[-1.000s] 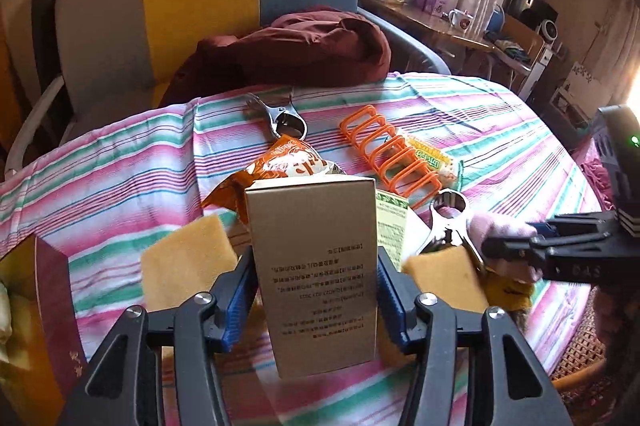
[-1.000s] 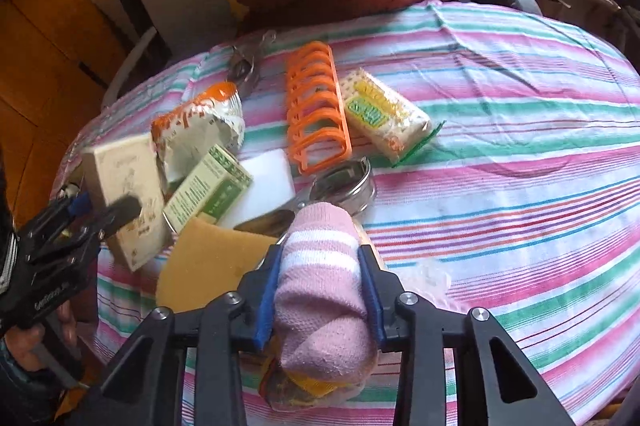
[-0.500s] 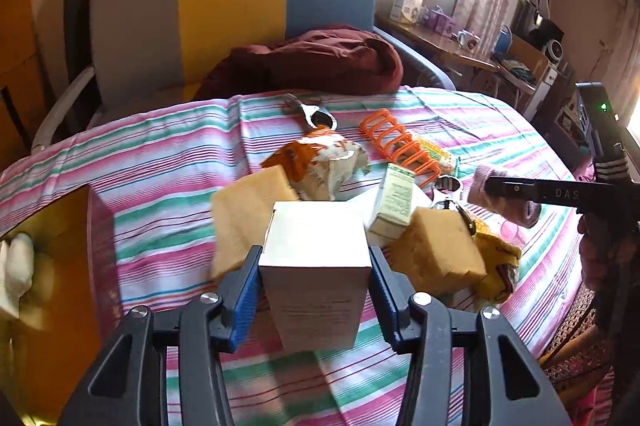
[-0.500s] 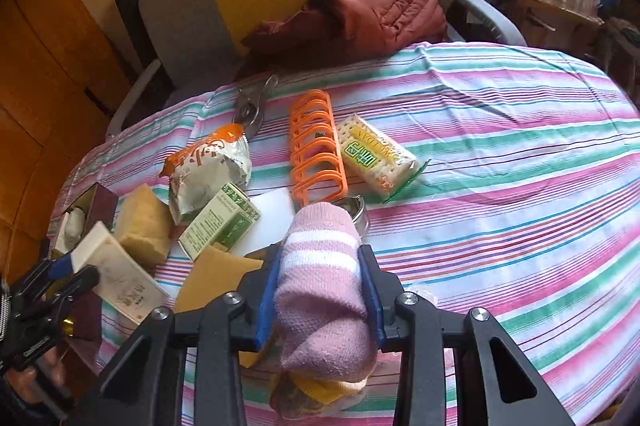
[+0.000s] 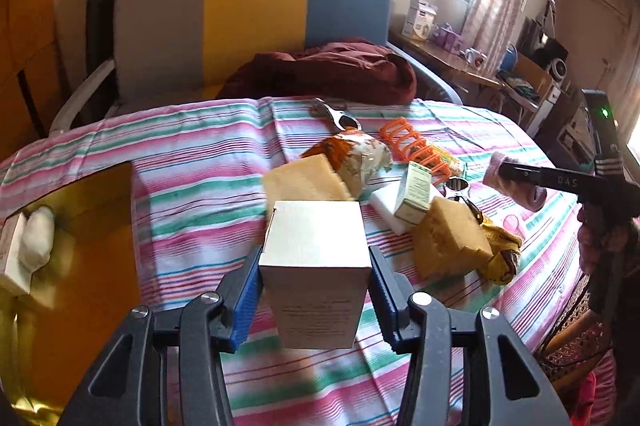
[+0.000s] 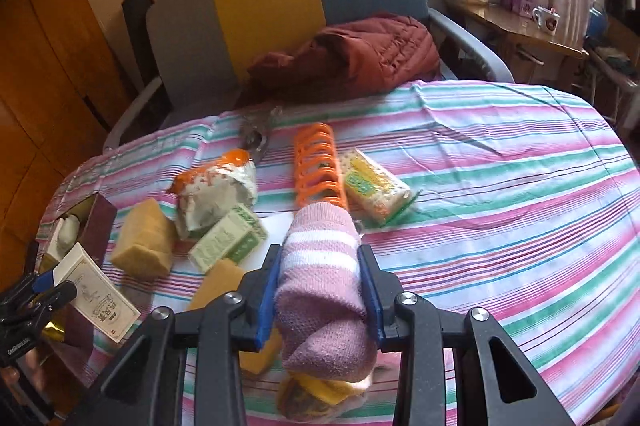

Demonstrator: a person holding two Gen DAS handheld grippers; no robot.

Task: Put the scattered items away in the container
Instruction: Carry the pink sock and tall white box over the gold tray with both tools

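Observation:
My left gripper [image 5: 314, 266] is shut on a beige cardboard box [image 5: 316, 274], held above the striped tablecloth just right of the gold-lined maroon container [image 5: 92, 226]. That container holds a white sock [image 5: 38, 238] and a small white box [image 5: 10, 250]. From the right wrist view the same beige box [image 6: 98, 296] hangs beside the container [image 6: 100, 230]. My right gripper [image 6: 320, 266] is shut on a rolled pink and white sock [image 6: 324, 290], lifted over the pile. The right gripper [image 5: 516, 178] with its pink sock shows at the right of the left wrist view.
On the cloth lie two yellow sponges [image 6: 144, 238], [image 5: 452, 238], a snack bag [image 6: 216, 190], a green carton [image 6: 228, 238], an orange rack [image 6: 318, 166], a cracker pack [image 6: 376, 190], pliers [image 6: 256, 134] and a yellow item [image 6: 320, 394]. A chair with a maroon jacket [image 6: 360, 54] stands behind.
The left gripper has carried the beige box back and left, toward the container, which now fills more of its view. The right gripper has lifted the pink sock higher above the pile.

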